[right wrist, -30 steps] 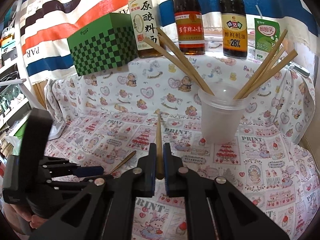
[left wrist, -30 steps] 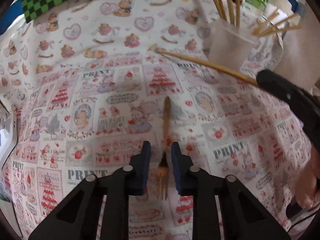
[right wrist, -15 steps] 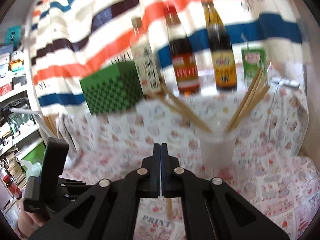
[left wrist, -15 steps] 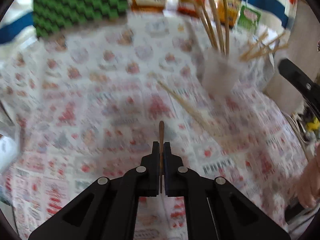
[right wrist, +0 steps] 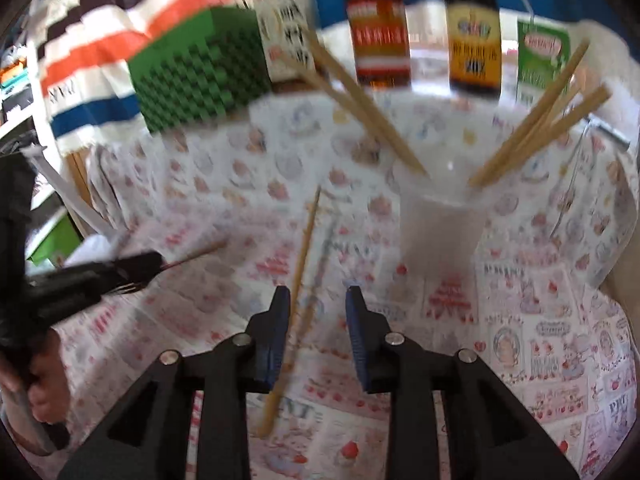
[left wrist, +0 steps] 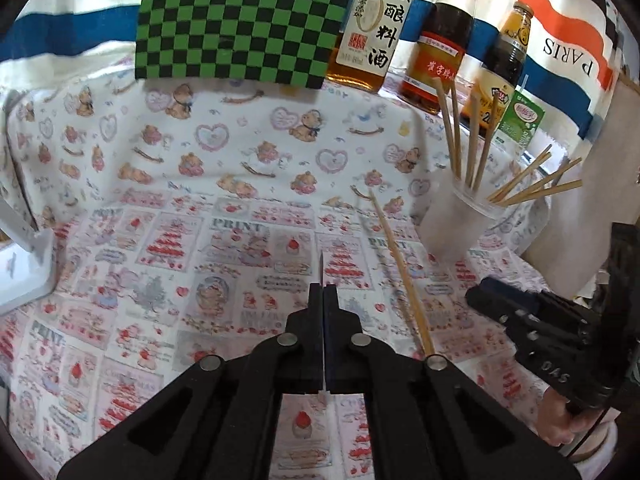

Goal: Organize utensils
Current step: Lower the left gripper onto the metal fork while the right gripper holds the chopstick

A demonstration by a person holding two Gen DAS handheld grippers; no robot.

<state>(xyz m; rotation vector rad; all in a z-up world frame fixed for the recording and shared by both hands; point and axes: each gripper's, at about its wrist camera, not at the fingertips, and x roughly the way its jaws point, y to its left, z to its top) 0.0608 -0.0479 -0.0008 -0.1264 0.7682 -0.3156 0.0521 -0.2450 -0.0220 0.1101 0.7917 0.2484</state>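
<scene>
home kitchen corner: sauce bottles [left wrist: 440,36], chopstick cup [left wrist: 454,224], printed tablecloth [left wrist: 240,152] on table.

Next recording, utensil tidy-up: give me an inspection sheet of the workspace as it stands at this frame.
Surface: printed tablecloth covers the table.
Job's things: cup holding chopsticks; one loose chopstick lying on the cloth; small wooden-handled fork.
Clutter: green checkered box, three bottles and a green carton at the back.
Grippers: left gripper shut on the fork, clear of the cloth; right gripper opening, loose chopstick between its jaws, not pressed.
Cables: nothing seen.
Surroundings: striped cloth behind; shelving to one side, blurred.
</scene>
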